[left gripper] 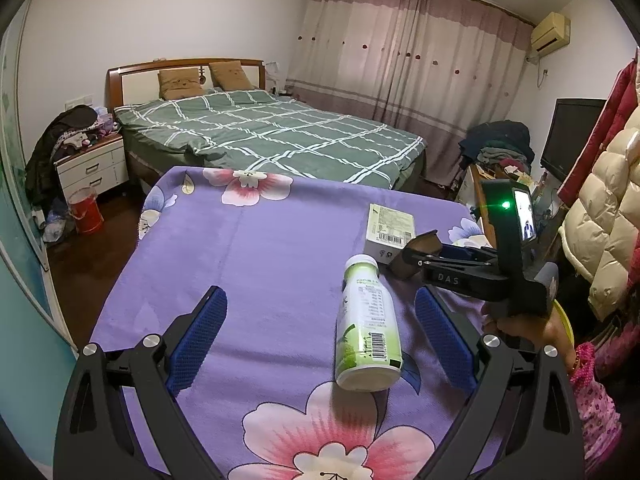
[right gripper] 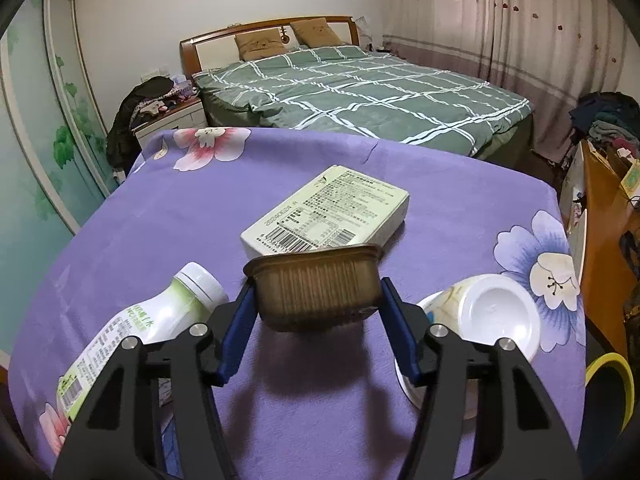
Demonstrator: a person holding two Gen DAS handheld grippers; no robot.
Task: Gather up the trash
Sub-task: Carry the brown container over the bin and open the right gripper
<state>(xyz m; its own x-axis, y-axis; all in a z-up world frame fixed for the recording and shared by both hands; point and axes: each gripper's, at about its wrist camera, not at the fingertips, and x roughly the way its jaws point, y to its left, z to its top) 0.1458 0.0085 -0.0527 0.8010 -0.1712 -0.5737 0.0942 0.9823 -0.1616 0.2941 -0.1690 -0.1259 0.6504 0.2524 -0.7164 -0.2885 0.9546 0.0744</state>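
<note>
1. The right gripper [right gripper: 316, 300] is clenched on a brown ribbed plastic tray [right gripper: 316, 288], blue pads pressed to its two short ends; the tray is tilted on edge, off the purple floral cloth [right gripper: 160, 220]
2. The left gripper [left gripper: 320, 332] is spread wide, nothing between its blue mesh-textured pads; a white-and-green plastic bottle [left gripper: 366, 324] lies on its side inside the gap, nearer the right-hand pad, cap pointing away
3. Only the right wrist view shows the white paper cup [right gripper: 492, 312] tipped over, just right of its jaws, base facing the camera
4. A flat pale cardboard box [right gripper: 328, 212] with barcode lies just beyond the tray
5. The left view alone shows the right gripper from the side, tray pinched near the box
</note>
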